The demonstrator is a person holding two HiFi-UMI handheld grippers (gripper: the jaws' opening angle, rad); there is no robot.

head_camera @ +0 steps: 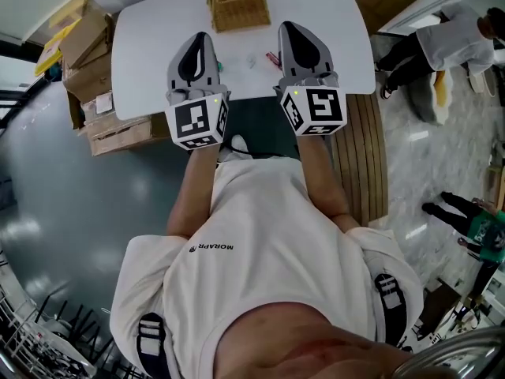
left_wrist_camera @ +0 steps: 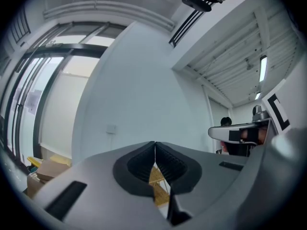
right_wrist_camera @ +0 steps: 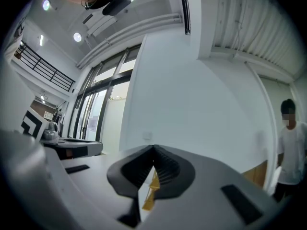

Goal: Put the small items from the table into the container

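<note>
left tool [head_camera: 200, 38]: jaws pressed together, nothing between them; held level, pointing to 12 o'clock over the near edge of the desk; marker cube at its 6 o'clock end
right tool [head_camera: 289, 28]: jaws closed tip to tip, empty; level, parallel to the left tool, at its 3 o'clock
desk [head_camera: 150, 61]: white, rounded corners, at 12 o'clock from the person
basket [head_camera: 237, 2]: tan, woven, on the desk at its far edge, 12 o'clock, between the lines of the two tools; cut off by the top of the head view; a sliver also visible below the closed jaws in the left gripper view and the right gripper view
small items [head_camera: 252, 60]: lying on the desk between the two tools, at 6 o'clock of the basket, apart from it, not inside; too small to tell what kind
red item [head_camera: 273, 58]: just beside the right tool, at its 9 o'clock
teal item [head_camera: 222, 67]: just beside the left tool, at its 3 o'clock, partly hidden by it
cardboard boxes [head_camera: 87, 50]: stacked on the floor at 9 o'clock of the desk
wooden slats [head_camera: 363, 156]: at 4 o'clock of the desk, beside the person's right arm
white T-shirt [head_camera: 260, 235]: on the person holding the tools, filling the 6 o'clock half of the head view
bystander [head_camera: 450, 42]: on the floor at 3 o'clock of the desk, well apart from it
</note>
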